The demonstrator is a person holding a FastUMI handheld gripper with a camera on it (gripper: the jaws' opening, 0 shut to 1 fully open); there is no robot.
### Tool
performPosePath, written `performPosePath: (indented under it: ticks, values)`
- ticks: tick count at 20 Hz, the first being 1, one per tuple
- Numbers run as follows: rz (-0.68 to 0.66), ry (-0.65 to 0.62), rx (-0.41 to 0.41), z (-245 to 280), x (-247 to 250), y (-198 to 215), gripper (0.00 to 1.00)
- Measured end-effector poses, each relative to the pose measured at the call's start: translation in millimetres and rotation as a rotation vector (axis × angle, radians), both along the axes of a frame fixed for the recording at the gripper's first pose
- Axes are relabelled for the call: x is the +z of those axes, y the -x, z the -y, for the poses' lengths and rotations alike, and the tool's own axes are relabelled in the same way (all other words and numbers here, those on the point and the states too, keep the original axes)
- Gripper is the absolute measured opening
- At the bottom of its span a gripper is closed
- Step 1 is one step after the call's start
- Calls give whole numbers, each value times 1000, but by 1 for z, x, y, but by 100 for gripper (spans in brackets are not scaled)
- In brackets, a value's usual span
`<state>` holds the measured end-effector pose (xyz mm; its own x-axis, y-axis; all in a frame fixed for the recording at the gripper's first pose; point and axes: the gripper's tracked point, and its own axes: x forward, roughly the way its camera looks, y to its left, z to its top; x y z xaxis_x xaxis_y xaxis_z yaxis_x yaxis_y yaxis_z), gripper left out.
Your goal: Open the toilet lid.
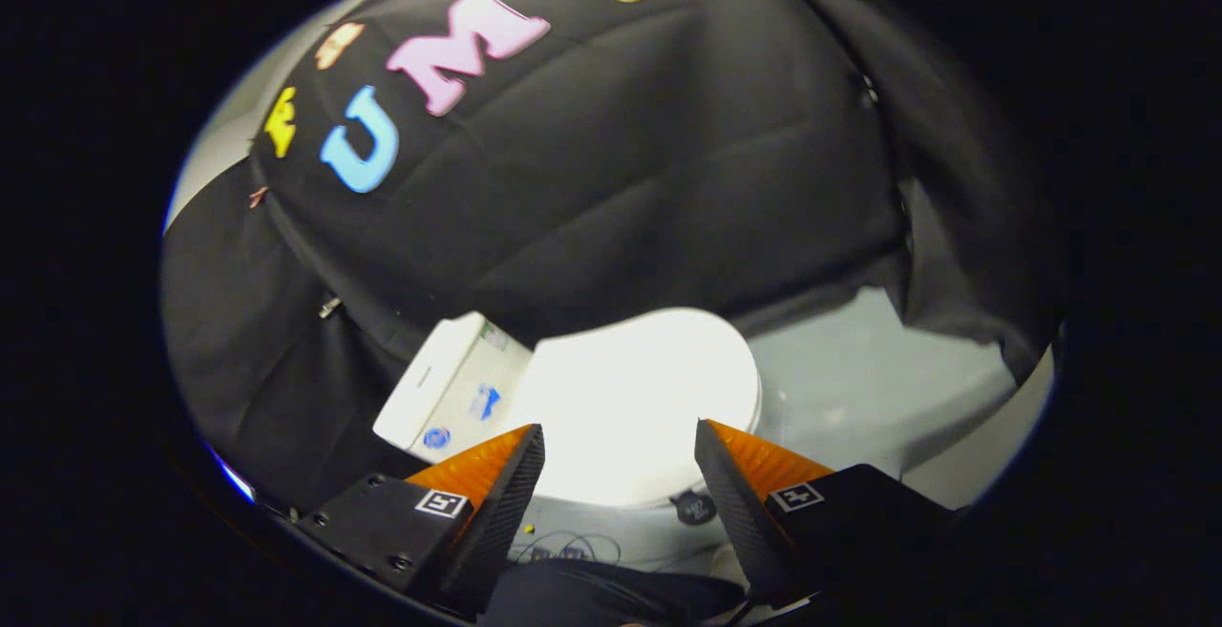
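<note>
**Claw spread above the closed lid**

From the left I see the white tank [449, 393], then the toilet lid [630, 407], lying shut just ahead of my claw [619, 460]. The claw's fingers [496, 493] stand wide apart, gripping nothing. Pale floor [859, 388] lies to the right.

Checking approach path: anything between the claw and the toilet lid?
Nothing in the gripper view. The claw is open, fingers apart with bare space between them, and the closed white toilet lid sits just ahead, untouched. The tank stands off to one side.
</note>
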<state>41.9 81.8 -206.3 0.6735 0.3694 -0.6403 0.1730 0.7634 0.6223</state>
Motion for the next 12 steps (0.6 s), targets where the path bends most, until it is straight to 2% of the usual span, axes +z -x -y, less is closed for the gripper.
performPosePath:
  ticks: [2, 4, 6, 9, 12]
  values:
    - [-168, -69, -26, -4, -49, 21, 99]
    - [-335, -185, -93, -19, -90, 42, 99]
    - [-441, -247, -124, -28, -126, 58, 99]
    - [-458, -247, -106, -37, -158, 59, 99]
    - [-429, -333, -73, -56, -154, 48, 96]
